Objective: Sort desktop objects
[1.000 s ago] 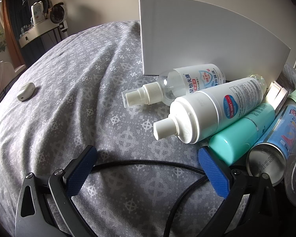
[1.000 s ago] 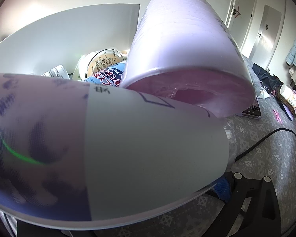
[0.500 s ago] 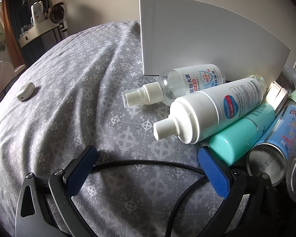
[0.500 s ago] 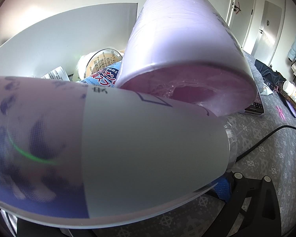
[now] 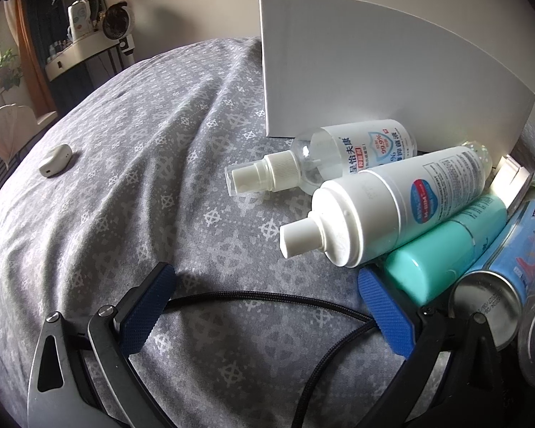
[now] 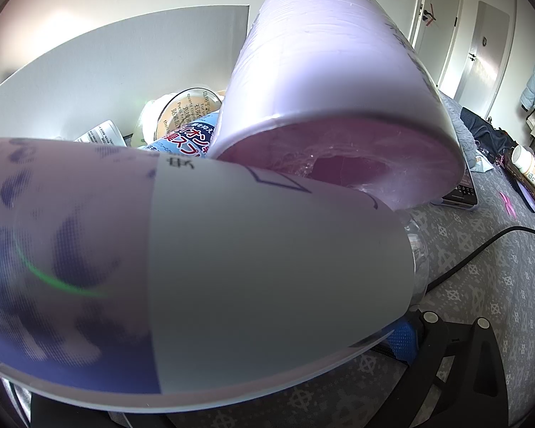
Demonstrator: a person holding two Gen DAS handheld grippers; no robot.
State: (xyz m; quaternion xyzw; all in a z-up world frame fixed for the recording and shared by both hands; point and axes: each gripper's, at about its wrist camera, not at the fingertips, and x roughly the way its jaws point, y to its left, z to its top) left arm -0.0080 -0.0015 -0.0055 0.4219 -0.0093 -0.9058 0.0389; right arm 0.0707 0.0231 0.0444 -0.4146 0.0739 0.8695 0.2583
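The right gripper (image 6: 392,339), grip hidden, hugs a smooth, likely slippery labelled bottle (image 6: 232,249), best held mid-body; the left gripper (image 5: 264,306) gapes wide, empty.

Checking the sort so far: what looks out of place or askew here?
The bottles lie tipped in a heap against the white board: clear spray bottle, white pump bottle, teal bottle. Nothing looks spilled.

grey patterned cloth (image 5: 132,185), black cable (image 5: 253,297), white doors (image 6: 481,46)
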